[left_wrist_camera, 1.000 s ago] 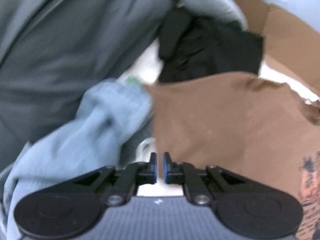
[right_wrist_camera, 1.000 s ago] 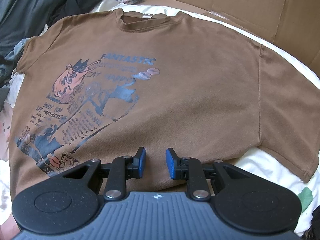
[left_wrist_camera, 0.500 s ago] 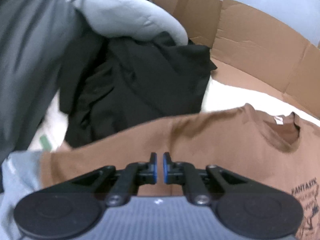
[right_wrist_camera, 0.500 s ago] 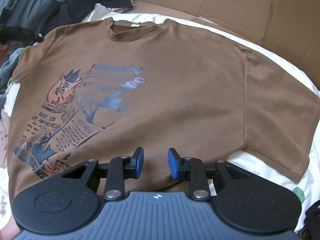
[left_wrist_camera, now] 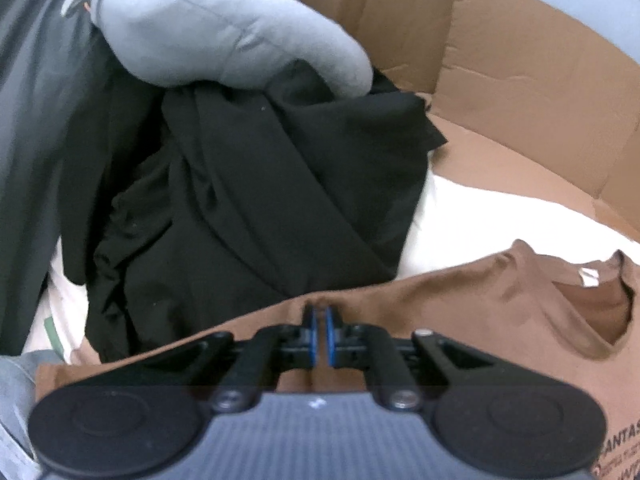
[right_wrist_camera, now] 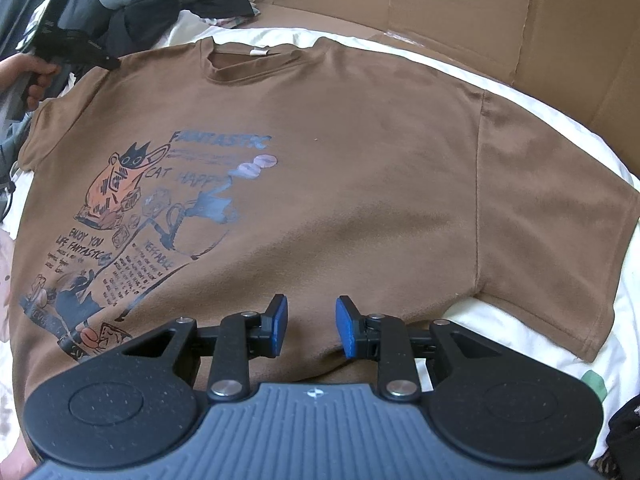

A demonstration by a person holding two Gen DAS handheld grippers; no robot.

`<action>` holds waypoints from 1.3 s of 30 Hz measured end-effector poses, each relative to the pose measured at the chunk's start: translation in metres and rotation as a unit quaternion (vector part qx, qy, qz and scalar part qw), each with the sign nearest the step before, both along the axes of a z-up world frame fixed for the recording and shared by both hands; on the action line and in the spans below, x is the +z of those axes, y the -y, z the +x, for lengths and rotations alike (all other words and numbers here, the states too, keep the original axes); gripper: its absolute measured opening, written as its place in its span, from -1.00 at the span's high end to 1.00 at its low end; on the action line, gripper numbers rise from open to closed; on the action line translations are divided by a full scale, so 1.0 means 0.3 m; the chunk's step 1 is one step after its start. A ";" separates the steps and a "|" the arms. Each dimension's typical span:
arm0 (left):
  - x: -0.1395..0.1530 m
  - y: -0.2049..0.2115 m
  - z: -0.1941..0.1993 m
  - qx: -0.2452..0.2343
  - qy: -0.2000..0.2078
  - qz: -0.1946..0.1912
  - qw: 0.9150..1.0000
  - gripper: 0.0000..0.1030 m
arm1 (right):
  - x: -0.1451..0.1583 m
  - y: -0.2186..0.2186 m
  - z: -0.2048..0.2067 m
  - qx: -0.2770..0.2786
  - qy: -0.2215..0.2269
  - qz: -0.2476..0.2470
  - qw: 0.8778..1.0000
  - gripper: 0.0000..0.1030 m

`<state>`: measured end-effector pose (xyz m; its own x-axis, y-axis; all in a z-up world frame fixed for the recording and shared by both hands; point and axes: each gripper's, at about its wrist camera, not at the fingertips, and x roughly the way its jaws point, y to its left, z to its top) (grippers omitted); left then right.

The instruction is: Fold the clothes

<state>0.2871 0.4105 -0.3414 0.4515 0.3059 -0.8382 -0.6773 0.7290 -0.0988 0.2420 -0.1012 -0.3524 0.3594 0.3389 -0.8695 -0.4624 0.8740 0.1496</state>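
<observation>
Left wrist view now looks along the shoulder line of the brown T-shirt, where a second ago it showed mostly a grey garment and a loose brown flap; the collar and its white label have come into frame, so the left gripper has carried the cloth sideways and the shirt has been drawn out flat. Its fingers are pressed almost together, and brown fabric bunches up between them at the shoulder edge, so they appear to be pinching the shirt there. From the right wrist view the shirt lies face up and spread on a white bed sheet, print on its left half, collar away from the camera, both sleeves out, with a cardboard wall behind it. In my judgement the spreading step is about finished and the first fold has yet to start. In that same view the left gripper sits at the far left shoulder, held by a person's hand, angled down onto the cloth. The right gripper hovers over the shirt's near hem, tilted steeply down, its fingers narrowly apart with nothing between them; they have widened slightly over the last second. A black garment and a grey cushion lie heaped beyond the left shoulder.
</observation>
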 end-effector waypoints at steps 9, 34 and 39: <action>-0.025 -0.017 0.013 -0.006 -0.018 -0.004 1.000 0.92 | 0.014 0.085 0.053 -0.058 0.012 0.000 0.998 0.35; 0.160 0.223 -0.275 -0.042 0.058 0.008 0.997 -0.12 | -0.001 0.162 0.519 -0.180 0.054 0.025 0.982 0.67; 0.128 0.265 -0.336 -0.046 0.043 -0.006 0.998 -0.12 | -0.048 0.104 0.632 -0.189 0.056 0.011 0.980 0.67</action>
